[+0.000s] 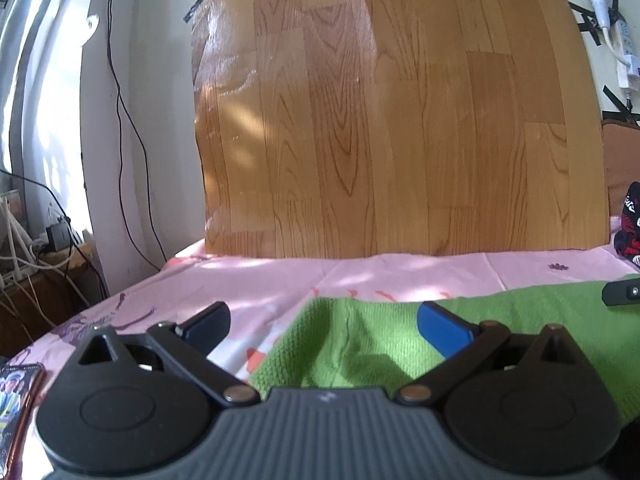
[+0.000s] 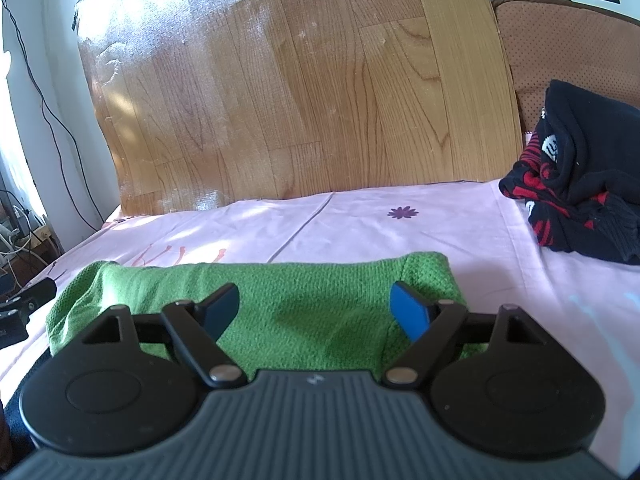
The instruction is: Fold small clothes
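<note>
A green knitted garment [image 2: 304, 300] lies folded flat on the pink bedsheet [image 2: 360, 224]; it also shows in the left wrist view [image 1: 380, 340]. My left gripper [image 1: 324, 320] is open and empty, over the garment's left edge. My right gripper [image 2: 316, 306] is open and empty, above the garment's middle right part. The tip of the right gripper [image 1: 622, 292] shows at the right edge of the left wrist view. The left gripper [image 2: 24, 304] shows at the left edge of the right wrist view.
A wood-pattern sheet [image 1: 396, 120] is taped to the wall behind the bed. A black and red garment [image 2: 576, 184] lies piled at the right against a brown cushion [image 2: 532, 40]. Cables and a side table [image 1: 36, 256] are at the left. A phone [image 1: 16, 392] lies at the left.
</note>
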